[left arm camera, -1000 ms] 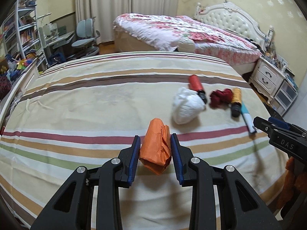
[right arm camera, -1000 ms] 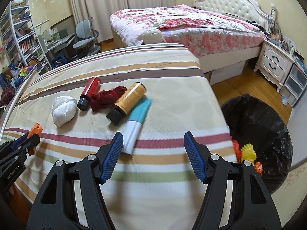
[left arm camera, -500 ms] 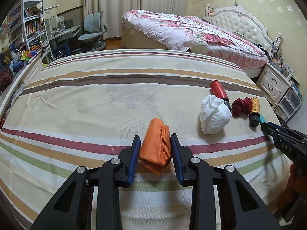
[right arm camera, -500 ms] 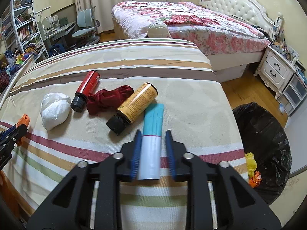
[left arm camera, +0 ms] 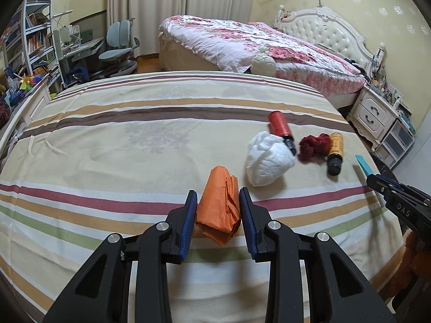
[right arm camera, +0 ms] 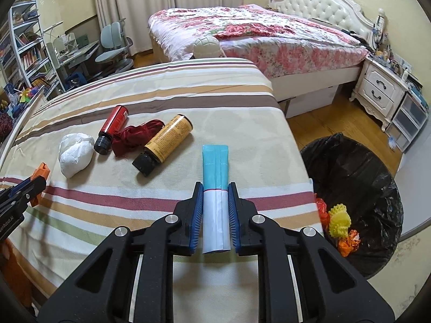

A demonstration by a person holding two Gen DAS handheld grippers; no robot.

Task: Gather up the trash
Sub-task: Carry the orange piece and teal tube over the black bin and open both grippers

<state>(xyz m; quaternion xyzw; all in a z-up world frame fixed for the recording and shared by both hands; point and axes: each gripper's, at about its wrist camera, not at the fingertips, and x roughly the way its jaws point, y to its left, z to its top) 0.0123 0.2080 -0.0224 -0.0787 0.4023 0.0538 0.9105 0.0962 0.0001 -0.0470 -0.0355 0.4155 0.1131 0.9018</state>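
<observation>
My left gripper (left arm camera: pixel 217 202) is shut on a crumpled orange paper wad (left arm camera: pixel 219 204) over the striped bed cover (left arm camera: pixel 107 148). My right gripper (right arm camera: pixel 215 196) is shut on a teal and white tube (right arm camera: pixel 215 188), held just above the cover near its right edge. On the cover lie a white tissue ball (right arm camera: pixel 75 153), a red bottle (right arm camera: pixel 111 127), a dark red cloth (right arm camera: pixel 134 137) and a yellow bottle (right arm camera: pixel 165 141). A bin lined with a black bag (right arm camera: pixel 358 188) stands on the floor to the right and holds yellow and orange scraps.
A second bed (right arm camera: pixel 256 32) with a floral quilt lies behind. A white nightstand (right arm camera: pixel 382 91) stands at the right wall. A desk, chairs (left arm camera: pixel 118 45) and bookshelves (left arm camera: pixel 29 43) fill the far left.
My right gripper moved onto the teal and white tube and closed on it. My left gripper kept its grip on the orange wad, and its view swung across the bed.
</observation>
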